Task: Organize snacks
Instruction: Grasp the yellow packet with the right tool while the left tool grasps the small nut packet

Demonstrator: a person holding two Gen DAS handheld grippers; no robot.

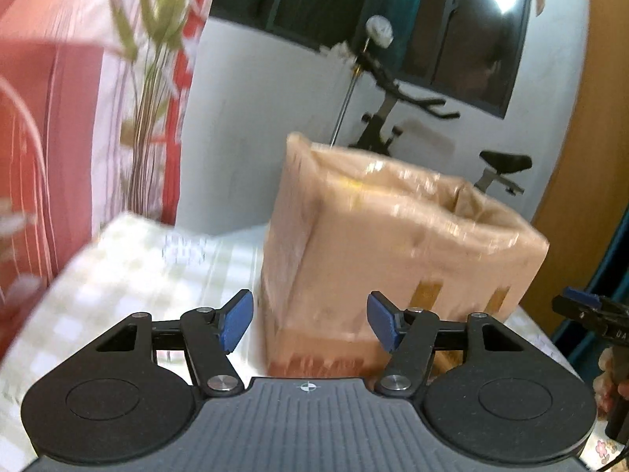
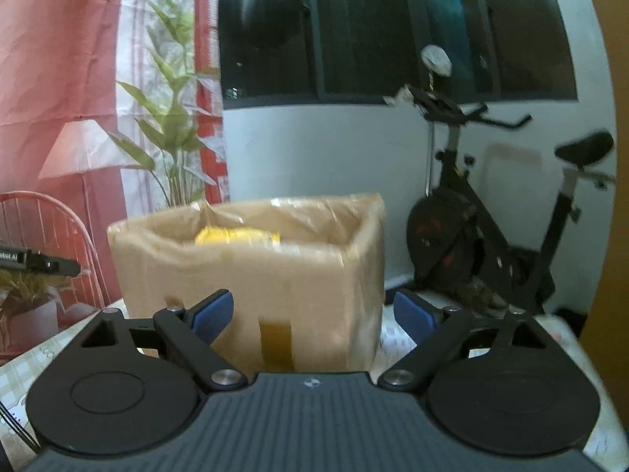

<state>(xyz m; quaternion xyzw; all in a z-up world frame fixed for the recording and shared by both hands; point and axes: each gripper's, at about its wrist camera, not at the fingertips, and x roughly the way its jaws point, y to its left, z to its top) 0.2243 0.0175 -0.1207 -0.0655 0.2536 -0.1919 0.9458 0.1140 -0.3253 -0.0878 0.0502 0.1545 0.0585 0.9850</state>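
An open cardboard box [image 1: 397,251], taped all over, stands on a table with a checked cloth [image 1: 129,271]. In the right wrist view the box [image 2: 251,275] holds a yellow snack pack [image 2: 236,236] just below its rim. My left gripper [image 1: 308,322] is open and empty, close in front of the box's near corner. My right gripper [image 2: 314,314] is open and empty, close in front of the box's front wall. The right gripper also shows at the right edge of the left wrist view [image 1: 589,314]. The left wrist view is blurred.
An exercise bike [image 2: 491,228] stands behind the table by the white wall. A potted plant [image 2: 173,133] and a red curtain [image 2: 59,59] are at the left. A red wire chair [image 2: 51,236] is behind the table's left side. A dark window [image 2: 393,27] is above.
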